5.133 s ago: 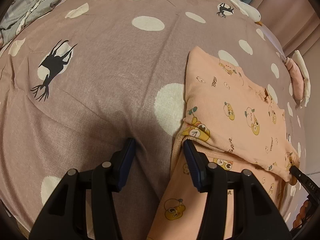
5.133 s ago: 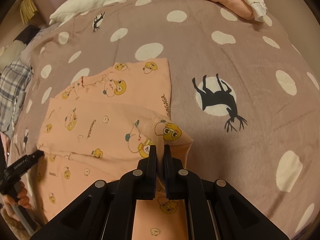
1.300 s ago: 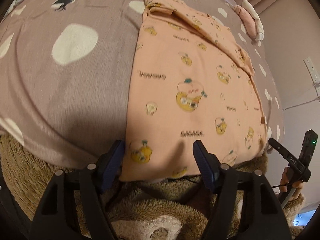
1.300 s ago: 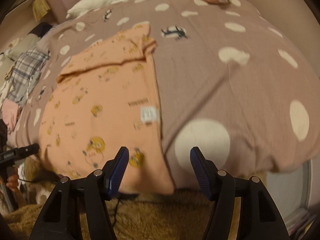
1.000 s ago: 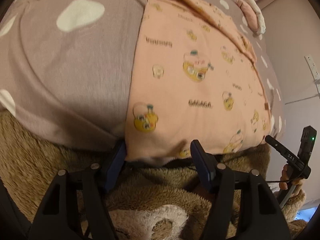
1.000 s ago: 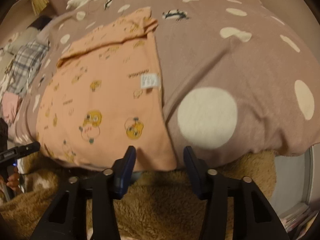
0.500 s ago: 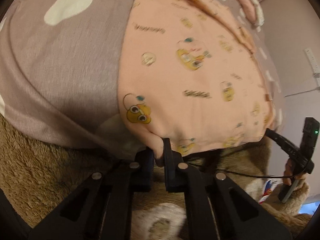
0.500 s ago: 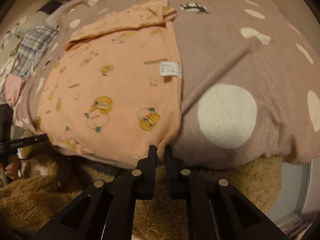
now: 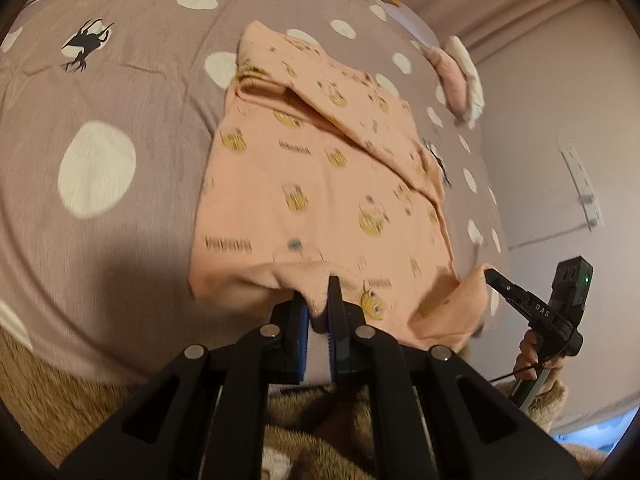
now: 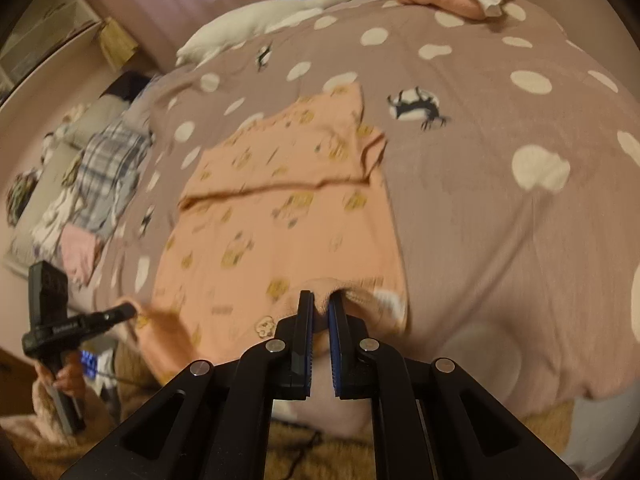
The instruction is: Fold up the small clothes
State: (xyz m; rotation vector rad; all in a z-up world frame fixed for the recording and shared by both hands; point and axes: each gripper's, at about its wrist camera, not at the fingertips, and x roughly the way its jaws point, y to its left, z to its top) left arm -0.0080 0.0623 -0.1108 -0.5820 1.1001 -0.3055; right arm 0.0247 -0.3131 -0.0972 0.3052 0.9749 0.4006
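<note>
Folding step: bottom hem of the peach printed garment (image 9: 320,184) was pinched at two points, ready to be carried toward the collar end
Garment location: lay flat on the spotted bedspread (image 9: 120,92), sleeves already turned inward, near hem lifted at the bed's edge
Left gripper (image 9: 318,312): clenched on the hem nearer the garment's left side
Right gripper (image 10: 320,312): clenched on the hem near the white care label (image 10: 386,298)
Advice: both grips were best raised level and moved together, hem kept taut, then laid square on the upper edge
Hidden: underside of the lifted hem; depth of cloth between the jaws
Unclear: print and lettering smeared by motion blur; plaid clothes (image 10: 106,164) at the far left only roughly readable
</note>
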